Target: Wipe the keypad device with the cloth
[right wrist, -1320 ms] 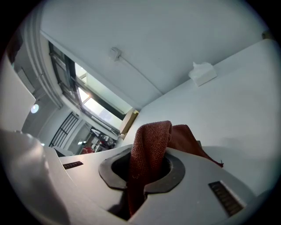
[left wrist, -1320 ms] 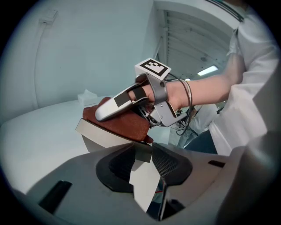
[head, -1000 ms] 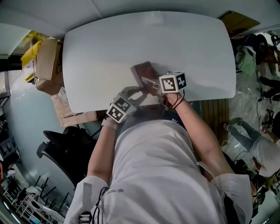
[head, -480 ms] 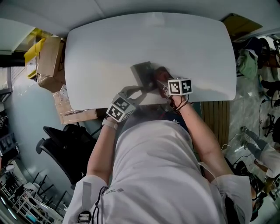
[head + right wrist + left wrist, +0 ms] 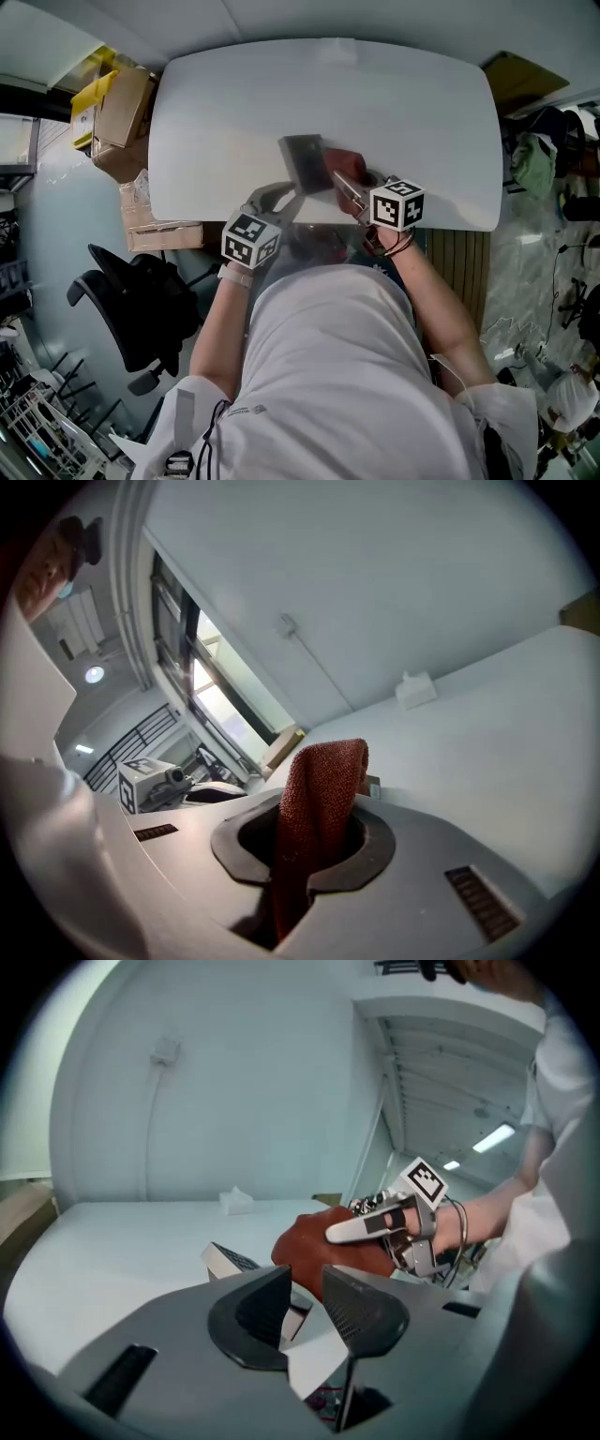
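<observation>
The keypad device (image 5: 305,161) is a dark grey slab with a white underside, near the front edge of the white table (image 5: 403,103). Its near end sits between the jaws of my left gripper (image 5: 285,196), which have just been closing and now pinch it. In the left gripper view the keypad device (image 5: 232,1262) runs out past the left gripper (image 5: 304,1303), raised a little. The red-brown cloth (image 5: 347,169) lies against the device's right side, and my right gripper (image 5: 341,183) is shut on it. The cloth (image 5: 319,799) stands up between the right gripper (image 5: 314,846) jaws.
Cardboard boxes (image 5: 117,117) and a black office chair (image 5: 136,300) stand left of the table. Another flat cardboard piece (image 5: 520,67) lies beyond the table's far right corner. A small white object (image 5: 236,1200) rests on the table's far side.
The right gripper has drawn the cloth off the top of the device, to its right side and nearer the person. The left gripper has risen a little at the device's near end.
</observation>
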### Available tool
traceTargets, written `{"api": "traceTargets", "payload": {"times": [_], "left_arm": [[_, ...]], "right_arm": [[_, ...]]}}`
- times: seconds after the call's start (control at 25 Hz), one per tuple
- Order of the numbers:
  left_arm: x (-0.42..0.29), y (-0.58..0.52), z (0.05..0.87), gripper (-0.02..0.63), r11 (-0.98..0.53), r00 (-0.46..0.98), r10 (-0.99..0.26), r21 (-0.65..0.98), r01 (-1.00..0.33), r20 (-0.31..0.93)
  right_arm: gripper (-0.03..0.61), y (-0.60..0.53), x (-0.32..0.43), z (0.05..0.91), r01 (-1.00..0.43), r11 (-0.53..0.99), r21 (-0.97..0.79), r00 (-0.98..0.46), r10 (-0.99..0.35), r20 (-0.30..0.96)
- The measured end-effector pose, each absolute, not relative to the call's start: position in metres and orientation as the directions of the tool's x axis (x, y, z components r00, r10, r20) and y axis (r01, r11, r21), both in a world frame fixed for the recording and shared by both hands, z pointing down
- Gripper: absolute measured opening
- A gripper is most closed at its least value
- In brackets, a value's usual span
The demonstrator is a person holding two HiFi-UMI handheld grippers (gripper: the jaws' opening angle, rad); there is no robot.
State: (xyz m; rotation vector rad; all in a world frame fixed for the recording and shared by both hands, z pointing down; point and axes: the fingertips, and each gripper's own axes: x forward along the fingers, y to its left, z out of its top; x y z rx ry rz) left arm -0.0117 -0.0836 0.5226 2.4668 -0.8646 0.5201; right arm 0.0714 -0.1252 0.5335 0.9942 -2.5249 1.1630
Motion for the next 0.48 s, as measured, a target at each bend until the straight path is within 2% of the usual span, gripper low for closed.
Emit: {"api": "traceTargets", "payload": {"times": [0.24, 0.48], "left_arm": [[-0.013, -0.067, 0.456, 0.038, -0.566, 0.644, -0.682, 0.309, -0.765, 0.346], [-0.024, -0.028, 0.414, 0.018, -0.424, 0.44, -0.847, 0.12, -0.898, 0.298]], "right_arm": [[0.054, -0.1, 0.076, 0.46, -0.565, 0.621, -0.543, -0.819, -0.503, 0.276], [0.054, -0.066, 0.084, 0.416, -0.499, 0.695, -0.518, -0.856, -0.487, 0.172]]}}
